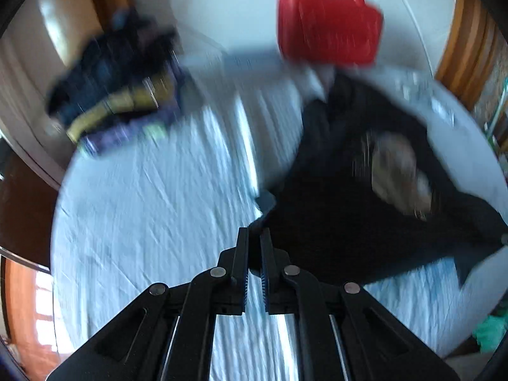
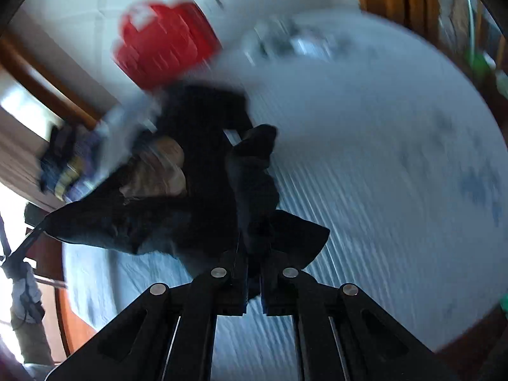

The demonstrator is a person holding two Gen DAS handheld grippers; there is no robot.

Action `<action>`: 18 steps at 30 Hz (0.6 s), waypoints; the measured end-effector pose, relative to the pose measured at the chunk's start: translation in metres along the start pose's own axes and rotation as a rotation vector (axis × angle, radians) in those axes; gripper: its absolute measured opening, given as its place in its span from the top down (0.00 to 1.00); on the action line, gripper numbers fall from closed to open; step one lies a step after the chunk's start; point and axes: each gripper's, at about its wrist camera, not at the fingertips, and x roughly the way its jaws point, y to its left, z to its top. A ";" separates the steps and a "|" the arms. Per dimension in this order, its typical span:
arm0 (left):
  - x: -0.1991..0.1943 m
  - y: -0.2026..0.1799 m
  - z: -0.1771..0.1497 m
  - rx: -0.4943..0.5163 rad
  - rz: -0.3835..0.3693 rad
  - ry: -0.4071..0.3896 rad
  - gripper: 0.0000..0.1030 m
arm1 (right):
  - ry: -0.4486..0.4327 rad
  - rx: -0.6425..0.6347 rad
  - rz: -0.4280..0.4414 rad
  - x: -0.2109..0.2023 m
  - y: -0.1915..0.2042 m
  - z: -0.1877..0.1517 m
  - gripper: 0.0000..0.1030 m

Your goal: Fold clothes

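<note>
A black T-shirt with a pale print (image 1: 358, 197) hangs stretched above a round table covered with a light blue cloth (image 1: 152, 209). My left gripper (image 1: 254, 238) is shut on one corner of the shirt. In the right wrist view my right gripper (image 2: 254, 247) is shut on another bunched edge of the same shirt (image 2: 190, 203), which spreads away to the left. Both views are blurred by motion.
A red basket with handles (image 1: 330, 22) stands at the far side of the table, also in the right wrist view (image 2: 165, 44). A pile of dark clothes with a yellow strip (image 1: 120, 79) lies at the table's left edge. Wooden furniture rings the table.
</note>
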 end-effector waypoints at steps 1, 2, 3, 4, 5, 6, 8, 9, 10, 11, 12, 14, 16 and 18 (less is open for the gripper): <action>0.010 -0.005 -0.010 0.016 -0.004 0.027 0.94 | 0.045 0.003 -0.032 0.012 -0.005 -0.009 0.90; 0.017 -0.010 -0.017 0.037 -0.010 0.047 0.94 | 0.062 -0.002 -0.060 0.017 -0.008 -0.014 0.89; 0.018 -0.012 -0.019 0.040 -0.016 0.059 0.94 | 0.063 -0.008 -0.081 0.017 -0.010 -0.016 0.87; 0.018 -0.013 -0.019 0.035 -0.034 0.059 0.94 | 0.057 -0.010 -0.093 0.015 -0.010 -0.012 0.85; 0.014 -0.012 -0.018 0.031 -0.051 0.050 0.93 | 0.044 -0.014 -0.100 0.012 -0.010 -0.007 0.79; 0.009 -0.012 -0.015 0.027 -0.059 0.035 0.93 | 0.025 -0.034 -0.109 0.006 -0.006 -0.003 0.73; -0.005 -0.012 -0.003 0.018 -0.091 -0.011 0.81 | -0.014 -0.079 -0.123 -0.005 0.003 0.005 0.62; -0.011 -0.011 0.000 0.011 -0.101 -0.031 0.75 | -0.030 -0.094 -0.121 -0.008 0.007 0.009 0.48; -0.014 -0.012 0.008 0.009 -0.106 -0.058 0.60 | -0.045 -0.110 -0.120 -0.012 0.011 0.013 0.42; -0.014 -0.012 0.015 0.011 -0.104 -0.073 0.55 | -0.052 -0.109 -0.119 -0.013 0.011 0.016 0.39; -0.012 -0.014 0.018 0.014 -0.098 -0.078 0.54 | -0.055 -0.100 -0.120 -0.013 0.010 0.020 0.39; -0.001 -0.015 0.020 0.020 -0.087 -0.067 0.54 | -0.050 -0.069 -0.099 -0.014 0.002 0.020 0.39; 0.013 -0.017 0.017 0.029 -0.068 -0.051 0.54 | -0.028 -0.049 -0.085 -0.012 -0.009 0.015 0.39; 0.023 -0.017 0.011 0.030 -0.050 -0.028 0.54 | -0.008 -0.032 -0.065 -0.002 -0.016 0.011 0.39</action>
